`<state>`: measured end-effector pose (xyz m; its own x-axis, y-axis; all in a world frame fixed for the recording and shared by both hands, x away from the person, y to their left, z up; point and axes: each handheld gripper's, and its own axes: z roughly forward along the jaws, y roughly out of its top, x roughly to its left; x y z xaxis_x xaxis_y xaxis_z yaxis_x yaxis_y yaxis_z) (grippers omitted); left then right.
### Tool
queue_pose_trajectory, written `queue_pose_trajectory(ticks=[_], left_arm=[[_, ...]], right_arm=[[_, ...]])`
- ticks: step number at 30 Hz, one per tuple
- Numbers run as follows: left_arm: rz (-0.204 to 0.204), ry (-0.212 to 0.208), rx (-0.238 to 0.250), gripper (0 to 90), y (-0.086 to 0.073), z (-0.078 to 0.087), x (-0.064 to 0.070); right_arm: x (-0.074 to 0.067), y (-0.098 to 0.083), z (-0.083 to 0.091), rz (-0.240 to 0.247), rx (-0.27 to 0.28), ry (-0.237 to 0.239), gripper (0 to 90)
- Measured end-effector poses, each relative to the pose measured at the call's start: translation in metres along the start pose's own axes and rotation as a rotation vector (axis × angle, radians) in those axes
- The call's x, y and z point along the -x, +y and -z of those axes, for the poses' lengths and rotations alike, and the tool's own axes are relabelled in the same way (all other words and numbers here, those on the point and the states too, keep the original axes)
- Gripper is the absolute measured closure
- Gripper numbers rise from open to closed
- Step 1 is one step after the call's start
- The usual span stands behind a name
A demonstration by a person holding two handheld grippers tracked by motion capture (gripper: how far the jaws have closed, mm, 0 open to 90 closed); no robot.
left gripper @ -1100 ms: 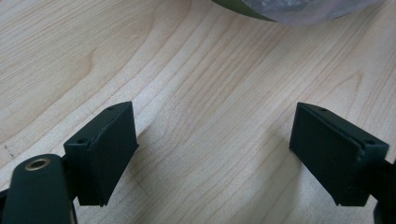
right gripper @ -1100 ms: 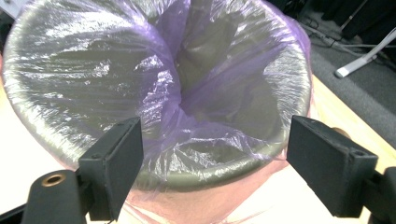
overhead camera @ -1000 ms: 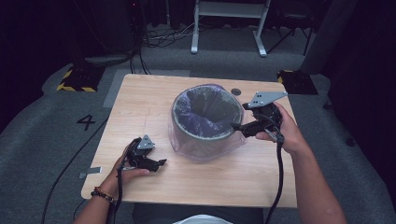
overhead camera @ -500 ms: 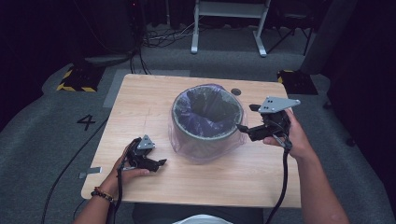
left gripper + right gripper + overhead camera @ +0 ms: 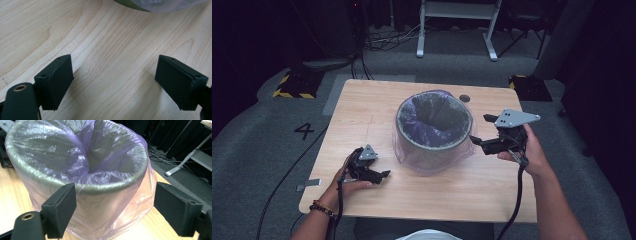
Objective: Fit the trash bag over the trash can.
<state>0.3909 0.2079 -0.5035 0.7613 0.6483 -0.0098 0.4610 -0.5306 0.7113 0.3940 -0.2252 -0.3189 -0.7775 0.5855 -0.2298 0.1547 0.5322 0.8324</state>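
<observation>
Bin [image 5: 434,129], a round grey-green one, stood about at the centre of the wooden table [image 5: 362,107], lined w/ a thin purple bag [image 5: 432,112]. The bag was pulled over the rim and hung down the outer wall as loose clear skirt, reaching the tabletop. In the right gripper view the bag [image 5: 75,152] was crumpled inside, w/ a deep fold in the middle, and the rim [image 5: 105,188] showed through the film.

Going left to right: the left gripper [image 5: 379,175] lay low on the table near the front-left, held by the left hand [image 5: 343,181], well apart from the bin. Its jaws were spread wide w/ nothing between them; in the left gripper view there was bare wood between the pads [image 5: 56,82] and the bin's edge [image 5: 140,6] at the top. Then the bin. Then the right gripper [image 5: 478,134], in the right hand [image 5: 527,150], was just beside the bin's right side, jaws released wide, gripping nothing, not touching the bag as far as I could tell.

Vs. 1 s before: the right gripper had been at the bin's rim, and it had pulled back to the right and away. The left gripper and the bin had stayed approx. in the same place.
</observation>
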Motion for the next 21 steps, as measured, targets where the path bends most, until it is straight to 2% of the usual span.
queue_pose_trajectory(ticks=[6,21], left_arm=[[0.000,0.000,0.000,14.6,0.000,0.000,0.000],[0.000,0.000,0.000,14.6,0.000,0.000,0.000]], right_arm=[[-0.001,-0.009,0.001,0.004,-0.006,-0.005,18.3],[-0.001,-0.033,0.000,-0.025,-0.032,0.002,18.3]])
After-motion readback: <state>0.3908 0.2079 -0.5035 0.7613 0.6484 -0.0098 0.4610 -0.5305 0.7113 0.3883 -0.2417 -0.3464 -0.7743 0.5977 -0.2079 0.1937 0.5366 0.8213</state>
